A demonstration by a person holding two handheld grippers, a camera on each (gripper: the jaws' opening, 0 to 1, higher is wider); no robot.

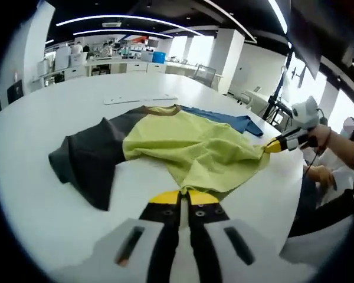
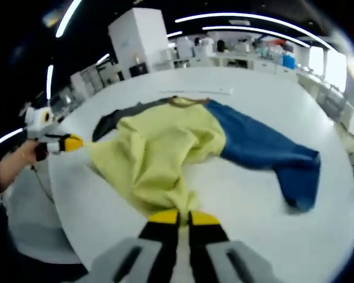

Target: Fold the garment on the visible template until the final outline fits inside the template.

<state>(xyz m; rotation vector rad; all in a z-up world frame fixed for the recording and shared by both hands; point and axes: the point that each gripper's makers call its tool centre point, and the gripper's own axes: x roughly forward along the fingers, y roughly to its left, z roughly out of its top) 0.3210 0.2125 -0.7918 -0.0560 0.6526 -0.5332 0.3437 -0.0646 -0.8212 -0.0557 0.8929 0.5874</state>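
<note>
Nearest, our left gripper (image 1: 183, 197) is clamped on the hem of the shirt (image 1: 183, 144); jaws together on yellow cloth. Right gripper (image 2: 183, 217) likewise pinches the hem's other corner. Shirt lies on the white table (image 1: 59, 112), yellow body rumpled, grey sleeve (image 1: 85, 159) to one side, blue sleeve (image 2: 265, 147) to the other. We judge the fold is starting: lift both corners evenly, keep the hem taut, carry it toward the collar (image 1: 162, 109) beyond.
</note>
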